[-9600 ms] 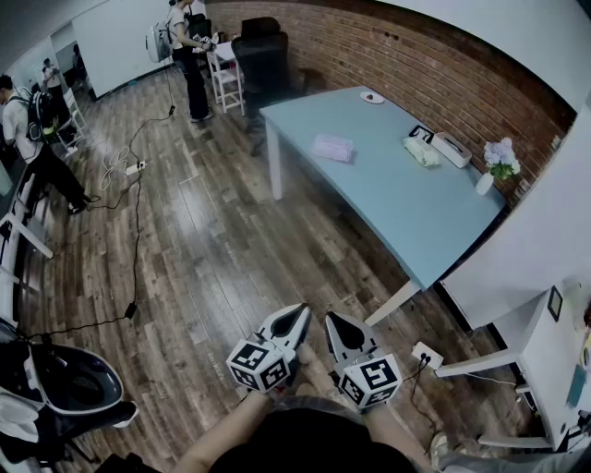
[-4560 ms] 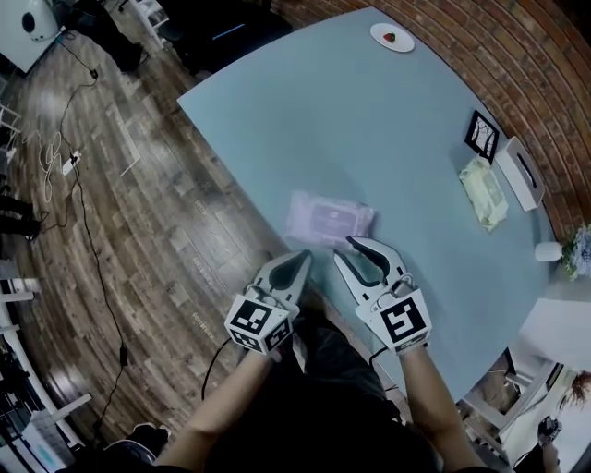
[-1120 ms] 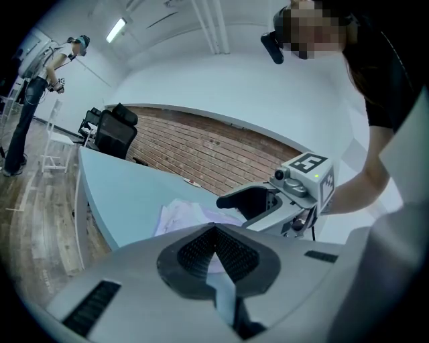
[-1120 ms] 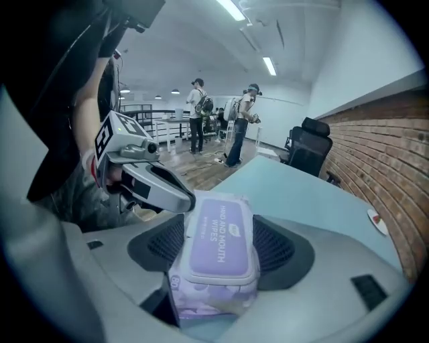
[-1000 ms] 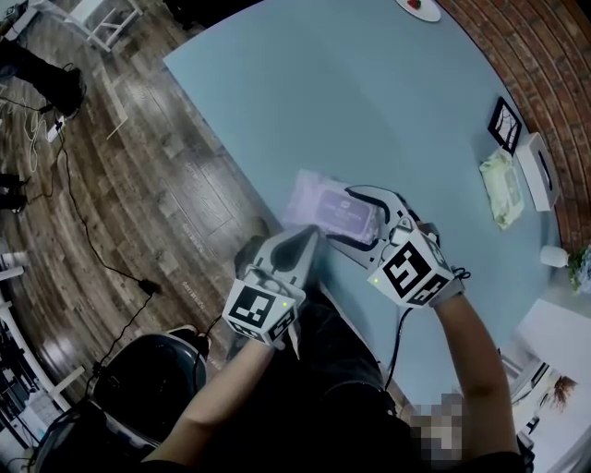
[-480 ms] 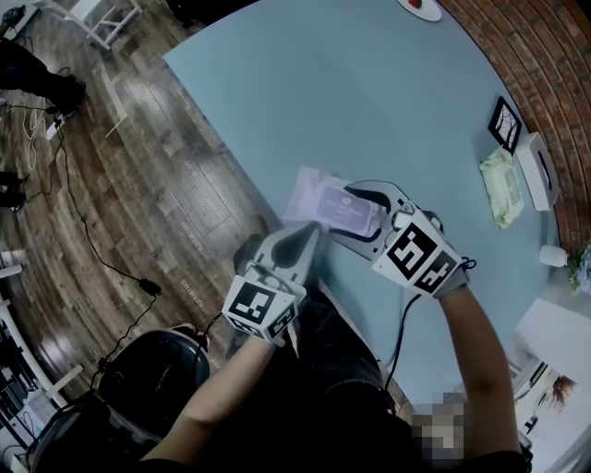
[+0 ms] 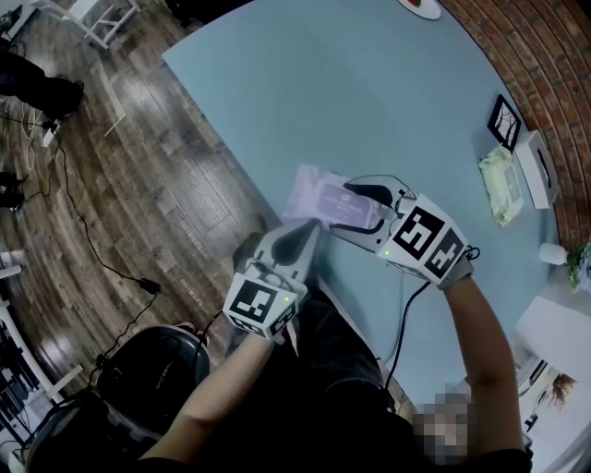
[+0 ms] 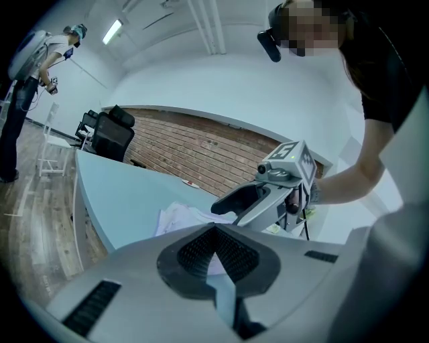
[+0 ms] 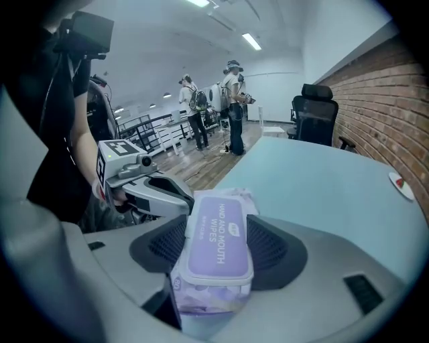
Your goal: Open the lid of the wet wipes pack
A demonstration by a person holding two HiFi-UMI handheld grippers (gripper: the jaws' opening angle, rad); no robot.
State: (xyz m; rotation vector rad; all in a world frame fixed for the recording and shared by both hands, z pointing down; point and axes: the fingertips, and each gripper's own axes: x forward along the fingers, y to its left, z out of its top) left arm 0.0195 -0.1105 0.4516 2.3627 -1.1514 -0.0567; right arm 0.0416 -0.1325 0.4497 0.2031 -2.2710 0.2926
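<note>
The lilac wet wipes pack lies flat near the front edge of the pale blue table, its lid closed. My right gripper straddles the pack's right end, one finger along each long side. In the right gripper view the pack fills the gap and both pads touch its sides while the jaws are closing. My left gripper hangs just off the table edge, short of the pack, shut with nothing in it. In the left gripper view its jaws meet and the pack lies beyond them.
Along the brick wall stand a small picture frame, a white tissue box and a green wipes pack. A plate sits at the far end. A black seat stands on the wooden floor at lower left. People stand far back.
My right gripper has rolled over the pack, its marker cube swinging right, and its jaws have narrowed slightly onto the pack. The left gripper and the pack have kept still.
</note>
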